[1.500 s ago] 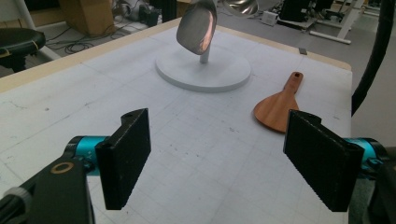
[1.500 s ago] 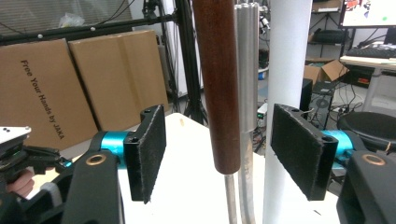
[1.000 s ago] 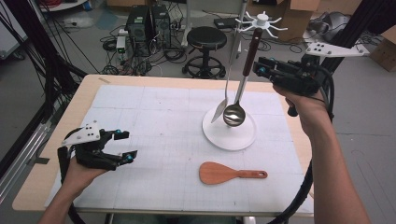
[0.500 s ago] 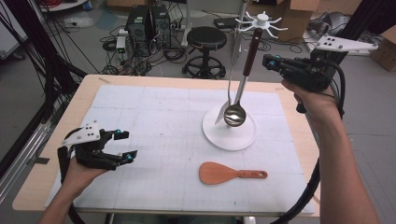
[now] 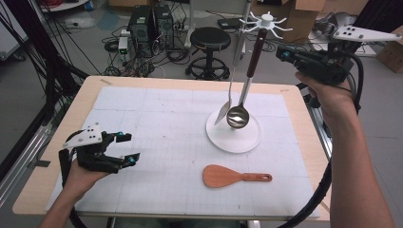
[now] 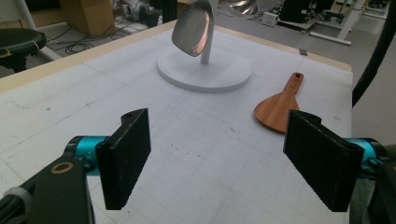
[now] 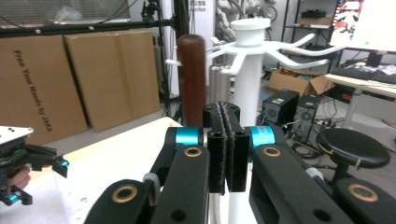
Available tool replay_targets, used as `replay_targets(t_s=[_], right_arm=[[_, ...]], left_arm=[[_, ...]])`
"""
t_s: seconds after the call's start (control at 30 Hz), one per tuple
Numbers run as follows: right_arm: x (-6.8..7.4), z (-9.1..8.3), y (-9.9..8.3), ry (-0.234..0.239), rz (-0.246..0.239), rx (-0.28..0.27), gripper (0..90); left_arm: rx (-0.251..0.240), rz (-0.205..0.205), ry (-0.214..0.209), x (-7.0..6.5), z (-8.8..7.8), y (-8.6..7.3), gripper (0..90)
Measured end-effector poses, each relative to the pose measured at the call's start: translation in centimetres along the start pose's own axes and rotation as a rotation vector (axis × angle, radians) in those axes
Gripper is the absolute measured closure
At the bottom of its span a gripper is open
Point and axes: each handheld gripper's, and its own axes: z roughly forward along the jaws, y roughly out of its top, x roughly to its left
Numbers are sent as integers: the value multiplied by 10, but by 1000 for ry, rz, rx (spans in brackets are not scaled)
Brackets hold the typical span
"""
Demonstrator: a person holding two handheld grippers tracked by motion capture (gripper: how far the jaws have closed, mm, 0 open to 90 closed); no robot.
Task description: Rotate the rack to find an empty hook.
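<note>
A white utensil rack (image 5: pixel 266 20) stands on a round white base (image 5: pixel 223 140) right of the table's centre. From its hooks hang a steel ladle (image 5: pixel 246 88) with a dark brown handle (image 7: pixel 192 79) and a silver turner (image 5: pixel 222 113). A wooden rice paddle (image 5: pixel 223 175) lies flat in front of the base. My right gripper (image 5: pixel 281 52) is held high beside the rack's top, just right of the ladle's handle, shut with nothing between its pads (image 7: pixel 227 112). My left gripper (image 5: pixel 128 148) hovers low over the mat at the left, open and empty (image 6: pixel 219 154).
A white gridded mat (image 5: pixel 157 123) covers most of the wooden table (image 5: pixel 90 92). A black stool (image 5: pixel 209 40), computer cases (image 5: pixel 149 23) and cardboard boxes (image 7: pixel 70 79) stand on the floor beyond the far edge. My left gripper (image 7: pixel 18 163) appears small in the right gripper view.
My right gripper has risen and drawn a little to the right, away from the ladle's handle. The ladle and turner hang as before. The left hand has stayed put.
</note>
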Motion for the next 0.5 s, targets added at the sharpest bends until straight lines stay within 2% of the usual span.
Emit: replay_targets(t_s=[0.17, 0.5], right_arm=[[-6, -4, 6, -18, 0, -9, 894], [-1, 2, 14, -18, -30, 10, 895]], left_arm=[[0, 1, 0, 1, 0, 0, 237], [-2, 3, 2, -1, 0, 0, 237]])
